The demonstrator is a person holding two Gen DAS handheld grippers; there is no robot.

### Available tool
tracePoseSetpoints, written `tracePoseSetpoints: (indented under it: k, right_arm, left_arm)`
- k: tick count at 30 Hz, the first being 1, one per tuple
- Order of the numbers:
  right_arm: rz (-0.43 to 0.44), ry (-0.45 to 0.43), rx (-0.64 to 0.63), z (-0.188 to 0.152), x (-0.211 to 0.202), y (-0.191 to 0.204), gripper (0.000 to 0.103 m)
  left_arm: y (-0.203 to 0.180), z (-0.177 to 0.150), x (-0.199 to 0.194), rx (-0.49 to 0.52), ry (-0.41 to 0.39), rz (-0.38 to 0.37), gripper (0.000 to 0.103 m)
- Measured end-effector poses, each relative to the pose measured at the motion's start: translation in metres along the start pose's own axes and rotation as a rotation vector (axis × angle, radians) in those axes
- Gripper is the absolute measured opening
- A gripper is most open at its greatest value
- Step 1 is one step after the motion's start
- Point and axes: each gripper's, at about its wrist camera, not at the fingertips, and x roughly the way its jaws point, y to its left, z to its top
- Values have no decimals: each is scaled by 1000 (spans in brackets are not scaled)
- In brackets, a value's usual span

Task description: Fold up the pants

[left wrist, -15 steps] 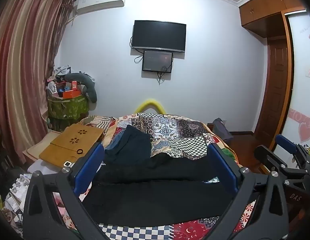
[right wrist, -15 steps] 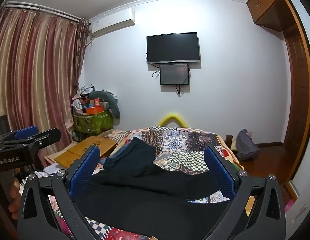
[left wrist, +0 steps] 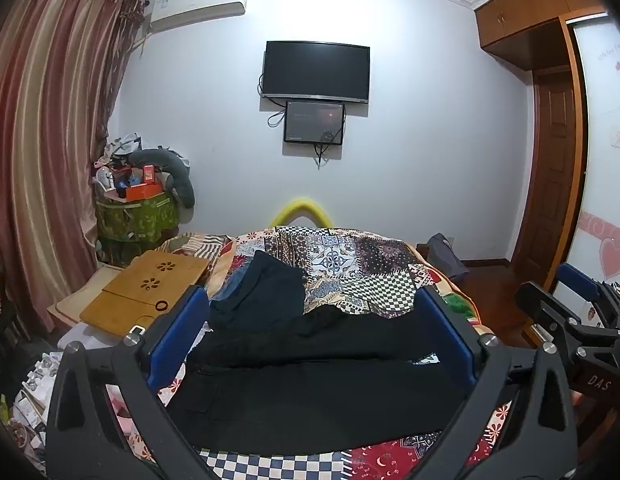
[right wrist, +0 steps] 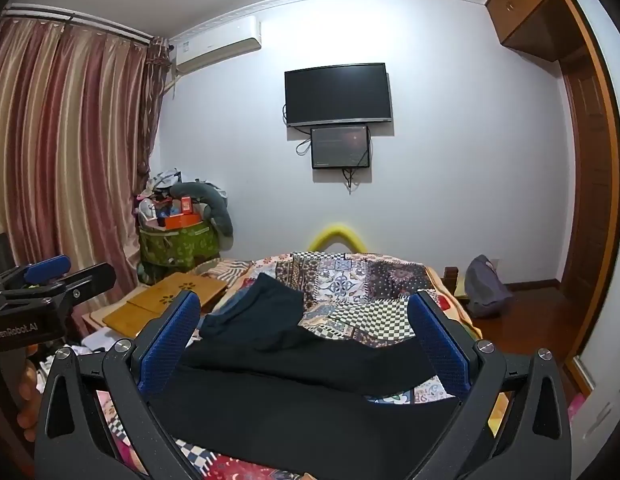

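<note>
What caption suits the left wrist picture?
Open left gripper hovers above black pants spread on a patchwork bedspread.

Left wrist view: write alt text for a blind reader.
Black pants lie spread across a patchwork quilt on a bed, framed by the open blue-padded left gripper. The right gripper shows at the right edge; a wall-mounted black television hangs beyond.

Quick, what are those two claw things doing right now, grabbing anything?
Left gripper: open, holding nothing, above the black pants.
Right gripper: open, holding nothing, also above the pants.
</note>
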Motion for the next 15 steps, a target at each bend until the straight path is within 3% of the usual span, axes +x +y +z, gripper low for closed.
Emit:
tracePoseSetpoints:
  k: [15]
  right_arm:
    - [-10,6,11,-1,1,-9,103]
  left_arm:
    - [6,0,2,6,-10,0,103]
